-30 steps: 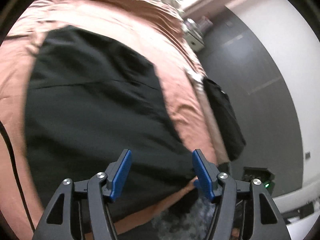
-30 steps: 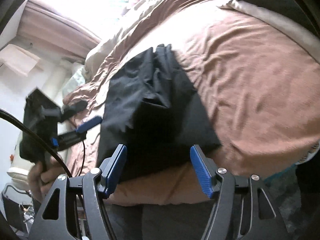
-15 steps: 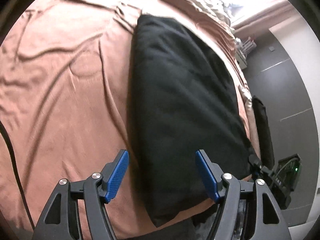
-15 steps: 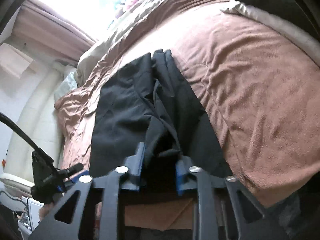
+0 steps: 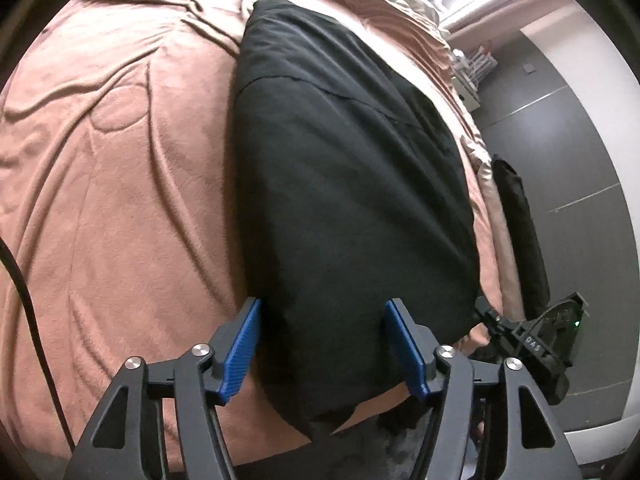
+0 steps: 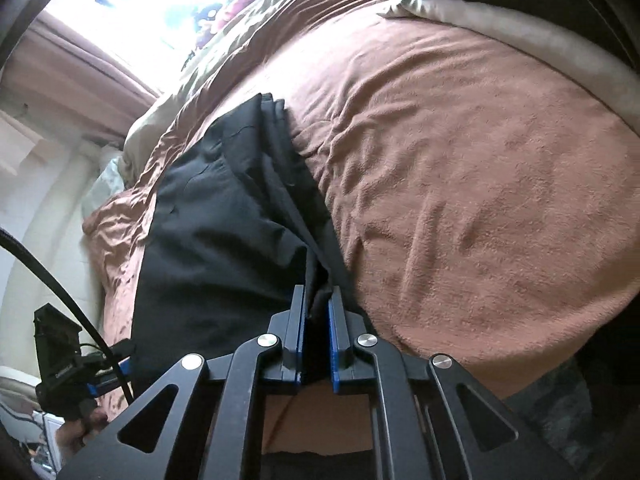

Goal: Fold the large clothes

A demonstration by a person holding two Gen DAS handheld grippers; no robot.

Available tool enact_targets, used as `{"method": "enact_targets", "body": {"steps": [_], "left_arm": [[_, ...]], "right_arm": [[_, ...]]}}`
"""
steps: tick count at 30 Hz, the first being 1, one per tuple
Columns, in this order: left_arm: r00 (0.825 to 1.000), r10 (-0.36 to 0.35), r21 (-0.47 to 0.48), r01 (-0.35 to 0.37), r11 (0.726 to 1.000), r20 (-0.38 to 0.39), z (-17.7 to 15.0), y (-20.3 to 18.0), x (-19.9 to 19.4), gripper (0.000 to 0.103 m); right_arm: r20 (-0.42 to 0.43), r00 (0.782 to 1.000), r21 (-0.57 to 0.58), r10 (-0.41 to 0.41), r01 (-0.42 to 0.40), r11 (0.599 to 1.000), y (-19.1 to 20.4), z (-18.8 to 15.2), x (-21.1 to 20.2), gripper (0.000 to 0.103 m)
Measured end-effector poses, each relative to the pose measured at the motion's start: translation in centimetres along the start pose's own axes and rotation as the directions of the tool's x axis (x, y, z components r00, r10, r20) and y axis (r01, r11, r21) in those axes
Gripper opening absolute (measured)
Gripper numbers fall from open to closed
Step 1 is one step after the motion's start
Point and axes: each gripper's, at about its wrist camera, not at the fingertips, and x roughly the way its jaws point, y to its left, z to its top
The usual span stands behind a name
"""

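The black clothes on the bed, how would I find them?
Look at the big bed with the fuzzy pinkish-brown blanket. Near its front edge lies a long flat black cloth garment. It's the only dark thing lying on that blanket, and the right gripper pinches its edge.

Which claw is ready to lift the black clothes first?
Right. The right claw has just closed on the black garment. The left claw is open astride its other corner.

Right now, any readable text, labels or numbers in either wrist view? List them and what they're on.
"DAS": white letters on the black body of the other gripper, at the lower right of the left wrist view.
Faint print on the gripper body at the lower left of the right wrist view: too blurred to read.
Nothing else legible; the black garment shows no label.
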Motion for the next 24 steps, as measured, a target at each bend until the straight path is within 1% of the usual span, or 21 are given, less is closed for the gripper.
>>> {"method": "enact_targets", "body": {"steps": [1,4,5,6,7,8,9,11,13,14,16,18,21,24], "left_arm": [[1.0,0.002,-0.001,-0.002,1.0,-0.003,-0.3,0.1,0.0,0.064],[1.0,0.01,0.014,-0.01,1.0,-0.008,-1.4,0.1,-0.5,0.064],[1.0,0.012,0.017,-0.012,1.0,-0.006,-1.8,0.1,-0.6,0.063],[1.0,0.014,0.019,-0.014,1.0,-0.002,-2.1,0.2,-0.7,0.062],[1.0,0.019,0.022,-0.019,1.0,0.003,-2.4,0.4,-0.8,0.059],[1.0,0.029,0.026,-0.029,0.999,0.011,-2.7,0.5,-0.9,0.052],[0.999,0.041,0.031,-0.041,0.999,0.02,-2.9,0.6,-0.9,0.045],[0.999,0.043,0.036,-0.044,0.998,0.027,-2.6,0.2,-0.5,0.037],[0.999,0.039,0.044,-0.04,0.998,0.032,-2.7,0.2,-0.8,0.031],[0.998,0.041,0.051,-0.043,0.998,0.039,-2.7,0.1,-0.9,0.028],[0.998,0.046,0.07,-0.05,0.996,0.052,-2.7,-0.2,-1.3,0.024],[0.997,0.047,0.08,-0.052,0.995,0.061,-2.6,-0.4,-1.6,0.02],[0.997,0.049,0.095,-0.054,0.994,0.063,-2.6,0.0,-2.4,0.019],[0.997,0.052,0.098,-0.058,0.994,0.064,-2.5,0.4,-3.1,0.018]], "right_arm": [[0.005,1.0,0.001,-0.003,0.003,1.0,0.1,0.0,-0.1,0.008],[-0.025,0.999,-0.012,-0.021,0.02,1.0,0.4,0.1,0.2,0.02],[-0.032,0.999,-0.017,-0.032,0.031,0.999,0.2,0.3,0.3,0.033],[-0.035,0.998,-0.017,-0.056,0.055,0.998,0.0,0.5,0.3,0.053],[-0.037,0.997,-0.011,-0.073,0.073,0.997,-0.2,0.6,0.4,0.062],[-0.049,0.997,-0.003,-0.065,0.065,0.998,-0.5,0.6,0.6,0.066],[-0.062,0.997,0.006,-0.038,0.039,0.999,-0.7,0.5,0.8,0.066],[-0.05,0.999,0.019,0.002,-0.001,1.0,-1.0,0.3,0.6,0.066],[-0.05,0.998,0.009,0.028,-0.027,1.0,-0.9,0.2,0.6,0.049],[-0.061,0.997,0.014,0.057,-0.056,0.998,-0.9,0.1,0.7,0.041],[-0.055,0.997,0.001,0.051,-0.051,0.999,-0.6,0.0,0.4,0.035],[-0.064,0.996,-0.009,0.069,-0.069,0.998,-0.3,0.0,0.1,0.022],[-0.08,0.992,-0.006,0.094,-0.095,0.995,-0.2,-0.3,-0.4,0.017],[-0.108,0.988,0.002,0.112,-0.113,0.994,-0.1,-1.1,-0.4,0.016]]}}
